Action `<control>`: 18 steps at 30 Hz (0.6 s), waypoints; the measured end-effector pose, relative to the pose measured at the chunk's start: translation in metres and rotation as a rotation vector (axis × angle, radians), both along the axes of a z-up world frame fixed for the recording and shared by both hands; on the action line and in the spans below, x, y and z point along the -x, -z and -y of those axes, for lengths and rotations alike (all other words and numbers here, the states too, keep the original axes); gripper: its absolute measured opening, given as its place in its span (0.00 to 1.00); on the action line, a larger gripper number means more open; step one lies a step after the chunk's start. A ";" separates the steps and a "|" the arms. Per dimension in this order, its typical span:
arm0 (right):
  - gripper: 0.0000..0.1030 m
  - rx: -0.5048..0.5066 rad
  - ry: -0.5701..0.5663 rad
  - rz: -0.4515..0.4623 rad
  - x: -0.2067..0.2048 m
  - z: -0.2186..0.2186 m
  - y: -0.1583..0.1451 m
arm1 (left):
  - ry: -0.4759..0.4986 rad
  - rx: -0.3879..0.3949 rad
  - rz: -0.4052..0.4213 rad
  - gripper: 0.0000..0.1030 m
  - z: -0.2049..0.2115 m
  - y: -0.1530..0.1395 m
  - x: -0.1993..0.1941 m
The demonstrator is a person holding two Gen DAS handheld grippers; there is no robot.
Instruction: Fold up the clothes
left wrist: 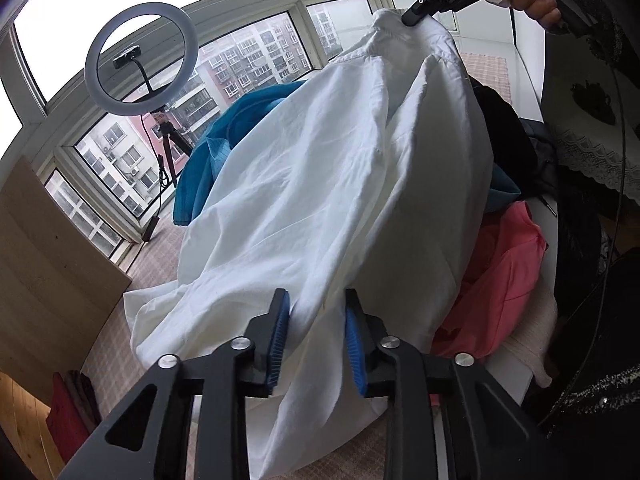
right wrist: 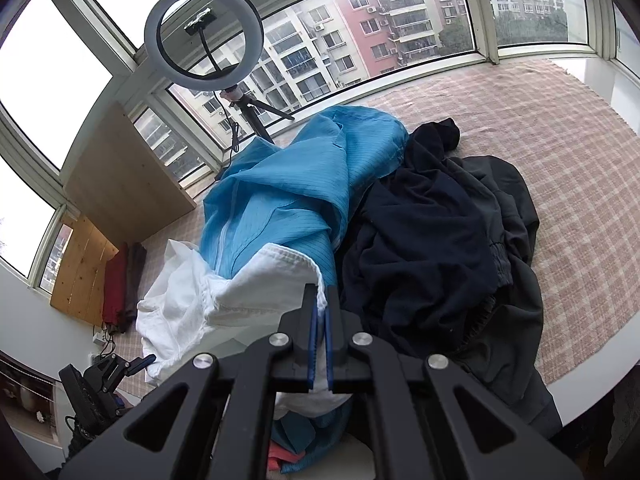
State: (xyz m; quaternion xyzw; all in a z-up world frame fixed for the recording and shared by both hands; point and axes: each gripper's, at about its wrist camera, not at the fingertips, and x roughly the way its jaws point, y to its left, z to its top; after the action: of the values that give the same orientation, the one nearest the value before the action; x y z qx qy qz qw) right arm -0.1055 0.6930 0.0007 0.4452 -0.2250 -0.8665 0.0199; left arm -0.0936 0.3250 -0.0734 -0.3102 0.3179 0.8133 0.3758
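A large white garment (left wrist: 320,200) hangs stretched between my two grippers over a pile of clothes. My left gripper (left wrist: 316,296) is at its lower edge; the blue pads (left wrist: 280,336) stand apart with a fold of the white cloth running between them. In the right wrist view, my right gripper (right wrist: 320,292) is shut on the stitched hem of the white garment (right wrist: 248,288). The left wrist view shows that same right gripper (left wrist: 412,20) lifting the garment's top corner, with a person's hand (left wrist: 532,0) on its handle. The left gripper (right wrist: 136,362) also shows at the lower left of the right wrist view.
Under the white cloth lie a blue striped garment (right wrist: 288,184), a black garment (right wrist: 432,232) and a pink one (left wrist: 504,272), all on a checked mat (right wrist: 540,152). A ring light (right wrist: 152,36) on a tripod and a wooden board (right wrist: 120,168) stand by the windows.
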 end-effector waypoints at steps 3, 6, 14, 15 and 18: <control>0.03 0.001 -0.004 -0.004 -0.001 0.001 -0.001 | -0.007 -0.044 0.054 0.02 0.007 -0.004 0.002; 0.03 0.005 -0.018 -0.039 0.000 0.006 -0.011 | -0.040 -0.100 0.074 0.01 0.023 -0.026 0.010; 0.03 0.028 -0.184 -0.354 0.032 0.073 -0.149 | -0.240 -0.112 -0.256 0.01 0.100 -0.185 0.039; 0.03 0.032 -0.208 -0.419 0.034 0.085 -0.179 | -0.258 -0.120 -0.309 0.01 0.111 -0.210 0.034; 0.03 0.046 -0.258 -0.606 0.024 0.117 -0.267 | -0.299 -0.150 -0.465 0.01 0.139 -0.277 0.011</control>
State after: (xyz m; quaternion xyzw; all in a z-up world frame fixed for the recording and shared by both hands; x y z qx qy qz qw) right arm -0.1293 0.5757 0.2673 0.1913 -0.1700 -0.9445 0.2057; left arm -0.1042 0.1857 0.2037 -0.1302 0.2855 0.9302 0.1906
